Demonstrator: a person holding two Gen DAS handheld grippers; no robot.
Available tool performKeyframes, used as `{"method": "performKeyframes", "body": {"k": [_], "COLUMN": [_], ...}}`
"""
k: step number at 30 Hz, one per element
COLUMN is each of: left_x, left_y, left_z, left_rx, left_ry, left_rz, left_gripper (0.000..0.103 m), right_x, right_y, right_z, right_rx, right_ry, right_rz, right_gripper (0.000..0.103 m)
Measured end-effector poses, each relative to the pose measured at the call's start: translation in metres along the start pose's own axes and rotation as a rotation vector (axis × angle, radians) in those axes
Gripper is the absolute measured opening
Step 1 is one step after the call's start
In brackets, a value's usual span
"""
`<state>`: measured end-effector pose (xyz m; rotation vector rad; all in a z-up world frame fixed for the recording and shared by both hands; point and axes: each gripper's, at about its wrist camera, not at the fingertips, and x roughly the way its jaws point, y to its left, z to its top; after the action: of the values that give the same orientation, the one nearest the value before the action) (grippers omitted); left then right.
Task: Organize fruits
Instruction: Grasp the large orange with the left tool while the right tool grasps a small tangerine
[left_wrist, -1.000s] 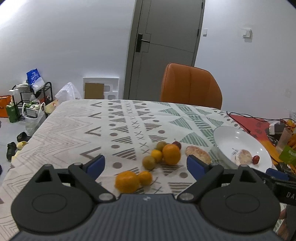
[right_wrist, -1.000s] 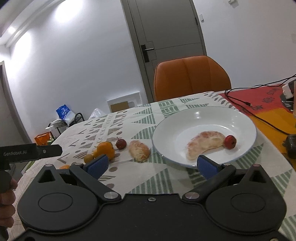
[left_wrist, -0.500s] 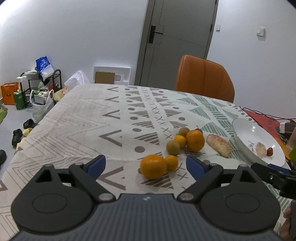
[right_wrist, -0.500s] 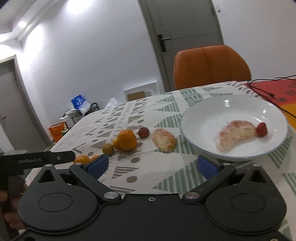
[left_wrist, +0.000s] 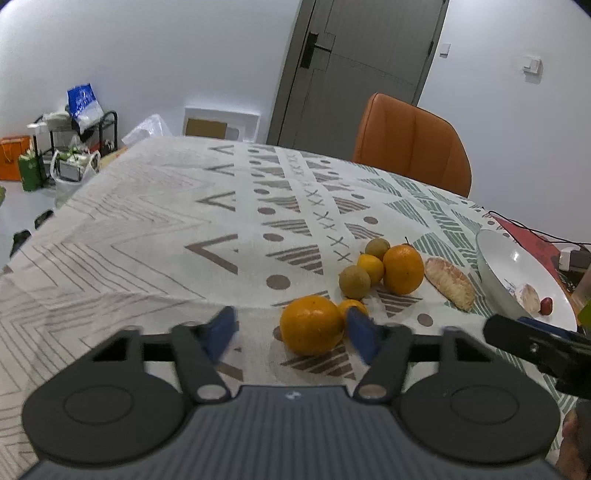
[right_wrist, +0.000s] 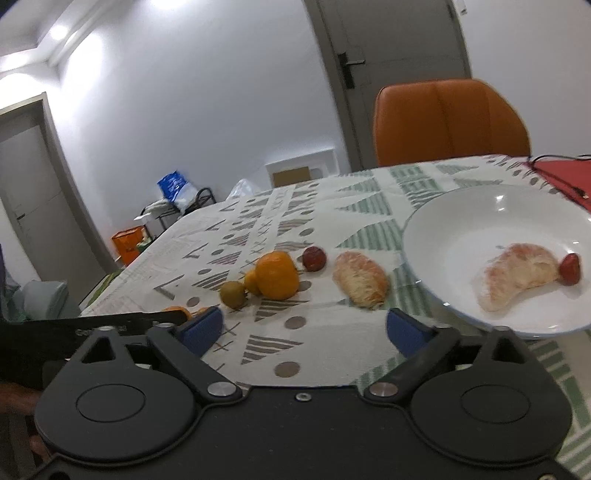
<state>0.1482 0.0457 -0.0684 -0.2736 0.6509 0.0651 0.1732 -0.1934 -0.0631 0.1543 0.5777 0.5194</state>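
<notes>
Left wrist view: my left hand-held gripper (left_wrist: 291, 334) gapes around the near orange (left_wrist: 312, 325) on the table (left_wrist: 147, 221), fingers blurred, probably not touching. It's firm, round, prone to roll; I'd pinch across its middle. My right hand-held gripper (right_wrist: 304, 328) is spread, empty.

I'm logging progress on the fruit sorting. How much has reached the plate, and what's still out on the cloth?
Done: the white round plate holds one peeled pomelo segment and a small red fruit.
In hand: nothing is gripped; the left gripper is open around the nearest big orange, and the right gripper is open.
Left: a second peeled segment, another orange, small yellow-green fruits and a red one on the patterned tablecloth.
</notes>
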Motion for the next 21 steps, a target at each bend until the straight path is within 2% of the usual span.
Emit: {"method": "performKeyframes", "body": {"k": [1, 2, 7, 18, 21], "left_x": [0.001, 0.002, 0.001, -0.011, -0.015], "left_y": [0.001, 0.002, 0.007, 0.031, 0.037], "left_z": [-0.001, -0.001, 0.0, 0.009, 0.011], "left_rx": [-0.009, -0.013, -0.026, -0.041, -0.052], "left_ry": [0.007, 0.013, 0.009, -0.01, -0.016], "left_rz": [-0.02, -0.04, -0.047, -0.005, 0.008], "left_gripper": [0.048, 0.037, 0.036, 0.036, 0.036], "right_x": [0.003, 0.005, 0.02, 0.039, 0.047], "right_y": [0.002, 0.003, 0.014, 0.046, 0.055], "right_z": [0.0, 0.0, -0.001, 0.003, 0.004], "right_rx": [-0.002, -0.004, -0.014, -0.064, -0.077], "right_ry": [0.01, 0.016, 0.056, 0.096, 0.106], "right_rz": [0.007, 0.013, 0.056, 0.119, 0.128], "right_gripper": [0.088, 0.087, 0.073, 0.066, 0.058]}}
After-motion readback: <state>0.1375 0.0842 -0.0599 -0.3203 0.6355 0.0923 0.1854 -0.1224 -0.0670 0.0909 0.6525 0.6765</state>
